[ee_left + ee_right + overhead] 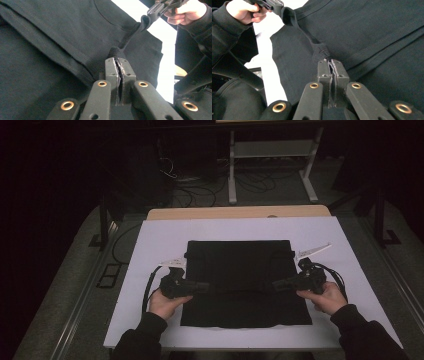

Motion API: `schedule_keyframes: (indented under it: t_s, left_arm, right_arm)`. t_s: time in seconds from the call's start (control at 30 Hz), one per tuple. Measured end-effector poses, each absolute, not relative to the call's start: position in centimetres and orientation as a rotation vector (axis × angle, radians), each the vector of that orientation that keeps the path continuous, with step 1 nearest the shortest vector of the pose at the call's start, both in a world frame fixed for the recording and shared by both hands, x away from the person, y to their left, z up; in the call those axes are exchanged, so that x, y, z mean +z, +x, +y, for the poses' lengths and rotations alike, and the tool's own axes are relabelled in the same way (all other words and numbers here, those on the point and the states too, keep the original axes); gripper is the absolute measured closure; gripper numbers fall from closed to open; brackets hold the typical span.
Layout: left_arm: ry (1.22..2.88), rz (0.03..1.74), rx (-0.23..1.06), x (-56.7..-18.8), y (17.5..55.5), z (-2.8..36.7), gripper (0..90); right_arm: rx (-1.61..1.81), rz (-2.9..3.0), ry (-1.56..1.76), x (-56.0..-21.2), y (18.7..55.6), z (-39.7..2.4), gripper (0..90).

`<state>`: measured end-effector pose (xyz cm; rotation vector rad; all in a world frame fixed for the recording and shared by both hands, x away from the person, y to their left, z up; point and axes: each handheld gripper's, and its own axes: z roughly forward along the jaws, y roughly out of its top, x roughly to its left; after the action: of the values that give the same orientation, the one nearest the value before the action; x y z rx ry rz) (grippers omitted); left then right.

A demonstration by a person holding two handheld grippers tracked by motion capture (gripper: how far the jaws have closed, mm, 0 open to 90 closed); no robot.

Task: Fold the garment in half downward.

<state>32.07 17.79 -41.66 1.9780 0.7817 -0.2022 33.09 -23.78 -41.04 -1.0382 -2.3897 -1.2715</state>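
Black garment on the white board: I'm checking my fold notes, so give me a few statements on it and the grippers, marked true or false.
1. The left gripper is shut on the black garment. True.
2. The right gripper hangs open above the cloth. False: it is shut on a pinch of it.
3. The garment lies on a white board. True.
4. The garment is rolled into a ball. False: it lies mostly flat.

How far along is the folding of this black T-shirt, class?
Done: the black T-shirt lies on the white board, already squared to a rectangle. In hand: the left gripper and right gripper each pinch its collar edge, jaws shut on cloth. Left: carrying that edge over to finish the fold.
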Motion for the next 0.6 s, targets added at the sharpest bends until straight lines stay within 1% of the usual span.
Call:
schedule_keyframes:
  t_s: [0.6]
  left_arm:
    - [2.027,0.732,-0.217,-41.8,30.6,17.7,86.2]
  right_arm:
    - [-1.259,-2.389,-1.014,-41.4,31.0,-23.8,85.8]
